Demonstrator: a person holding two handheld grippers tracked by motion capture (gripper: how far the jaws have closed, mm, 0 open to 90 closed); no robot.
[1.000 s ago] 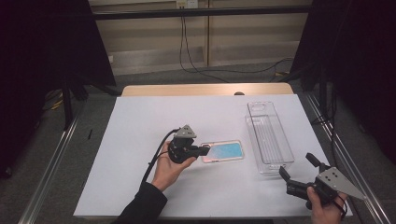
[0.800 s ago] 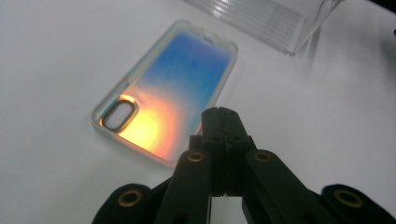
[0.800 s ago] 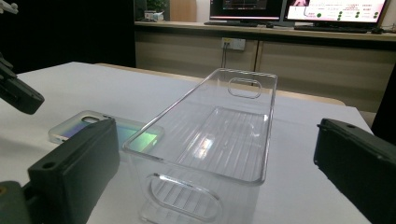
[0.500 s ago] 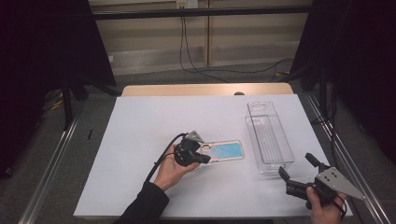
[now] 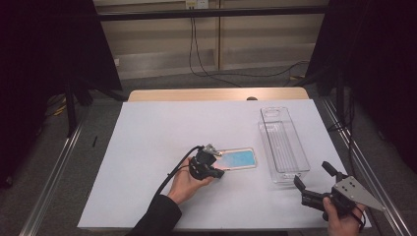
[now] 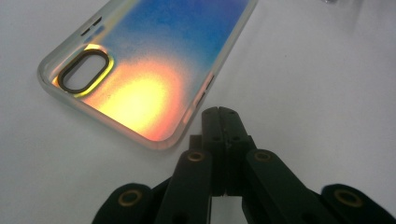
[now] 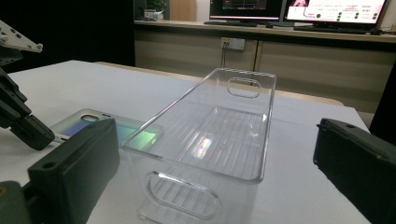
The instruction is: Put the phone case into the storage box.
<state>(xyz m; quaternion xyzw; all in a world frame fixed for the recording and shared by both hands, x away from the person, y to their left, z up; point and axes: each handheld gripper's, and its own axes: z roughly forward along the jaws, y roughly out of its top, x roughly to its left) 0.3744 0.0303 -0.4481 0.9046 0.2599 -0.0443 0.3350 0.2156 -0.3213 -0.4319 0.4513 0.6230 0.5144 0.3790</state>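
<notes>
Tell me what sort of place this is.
Probably a lab recording station: a white-covered table ringed by black curtains, monitors on a back counter, and cabled handheld grippers working a phone case and clear bin.

An iridescent blue-to-orange phone case with clear rim (image 5: 237, 159) lies flat on my white surface (image 5: 147, 132), its oval camera cutout (image 6: 86, 71) toward my left gripper (image 6: 221, 112). Just beside it to the right stands an empty clear rectangular plastic bin with ribbed floor and handle slots (image 5: 283, 145), upright, long axis running away from me.
</notes>
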